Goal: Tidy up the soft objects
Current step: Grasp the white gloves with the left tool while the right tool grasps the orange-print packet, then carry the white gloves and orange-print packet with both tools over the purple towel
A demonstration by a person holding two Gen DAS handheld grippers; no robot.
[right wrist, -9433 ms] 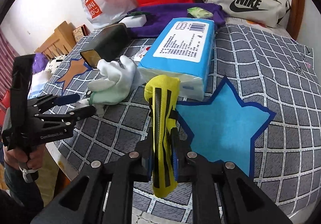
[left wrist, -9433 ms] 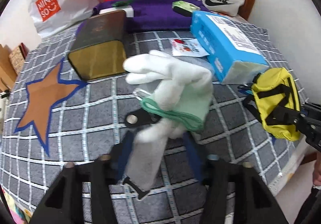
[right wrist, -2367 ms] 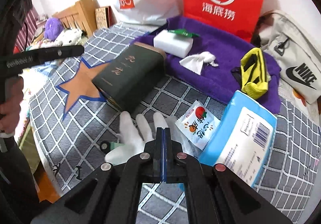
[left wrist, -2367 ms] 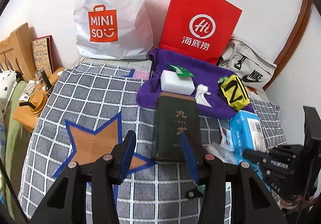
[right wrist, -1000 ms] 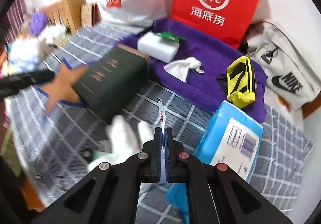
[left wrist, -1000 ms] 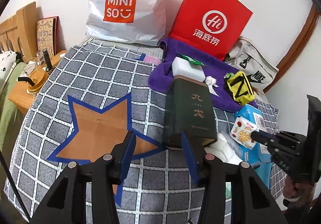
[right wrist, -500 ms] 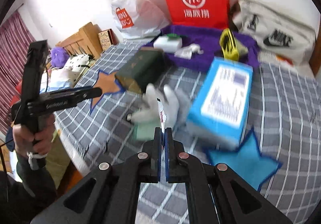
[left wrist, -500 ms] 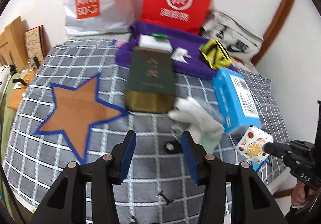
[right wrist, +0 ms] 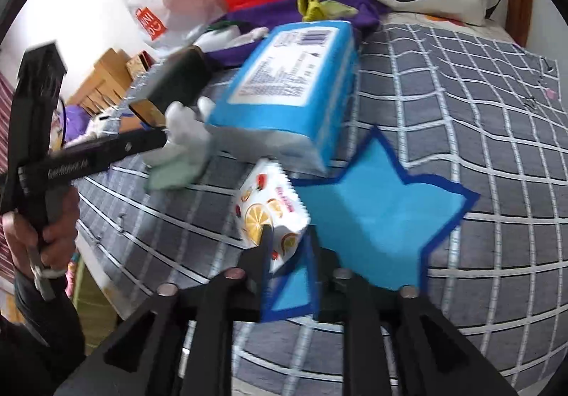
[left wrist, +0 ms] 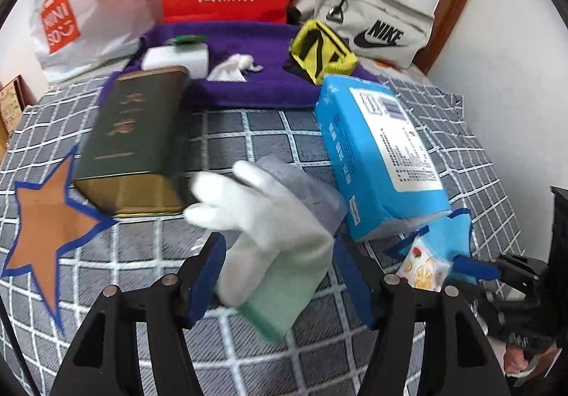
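**Sachet released over the blue star; glove brought between the left fingers**

Half a second ago the fruit-printed sachet [right wrist: 271, 215] was pinched edge-on by the right gripper [right wrist: 289, 247]; now its fingers are seen parted, the sachet lying loose between them at the edge of the blue star [right wrist: 376, 215]. The left gripper [left wrist: 280, 271], held high a moment before, has been lowered so that its spread fingers flank the white glove [left wrist: 269, 218], nothing yet clamped. The sachet is judged nearly placed, and the glove is judged next for the purple towel [left wrist: 248, 90]
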